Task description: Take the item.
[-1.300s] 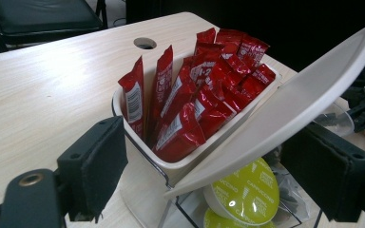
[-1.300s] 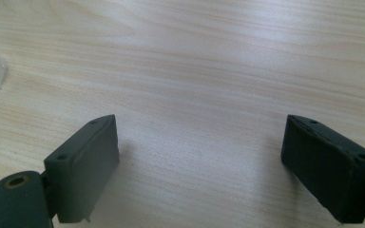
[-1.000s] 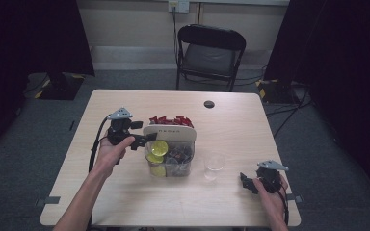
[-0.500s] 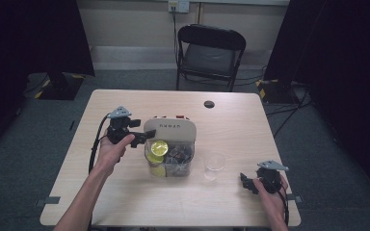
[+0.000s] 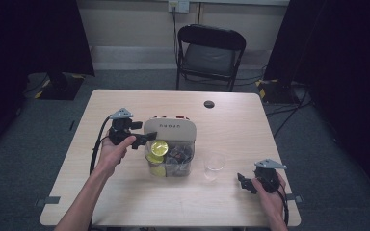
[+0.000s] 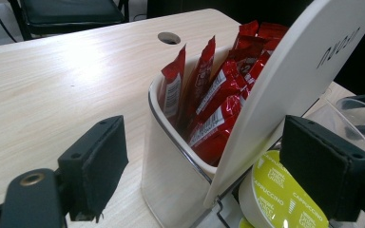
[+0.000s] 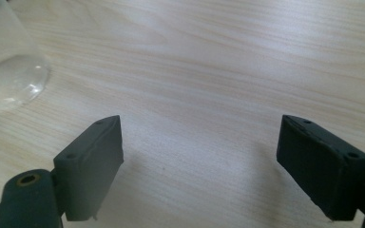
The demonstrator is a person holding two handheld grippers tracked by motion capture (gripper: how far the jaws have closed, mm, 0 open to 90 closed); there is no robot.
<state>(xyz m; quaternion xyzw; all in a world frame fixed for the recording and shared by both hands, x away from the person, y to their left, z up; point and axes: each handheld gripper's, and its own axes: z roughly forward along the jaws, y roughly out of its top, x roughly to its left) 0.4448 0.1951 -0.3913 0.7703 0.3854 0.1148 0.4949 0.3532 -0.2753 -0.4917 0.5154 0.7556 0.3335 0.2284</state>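
I hold the left gripper (image 5: 147,139), jaws apart astride the tilted white plastic lid (image 6: 294,80) of the clear plastic container (image 5: 169,156) at table centre, half-raised, while the right gripper (image 5: 244,180) rests open at four o'clock beside the clear glass (image 5: 214,165).

This looks like a recording studio or lab corner rather than a home. Black curtains (image 5: 38,38) hang on both sides, grey carpet (image 5: 318,144) covers the floor, and cables (image 5: 289,115) trail across it. A plain light wooden bench (image 5: 250,125) with a cable hole (image 5: 209,104) stands in the middle, a black folding chair (image 5: 211,53) behind it, below a wall socket (image 5: 178,6).
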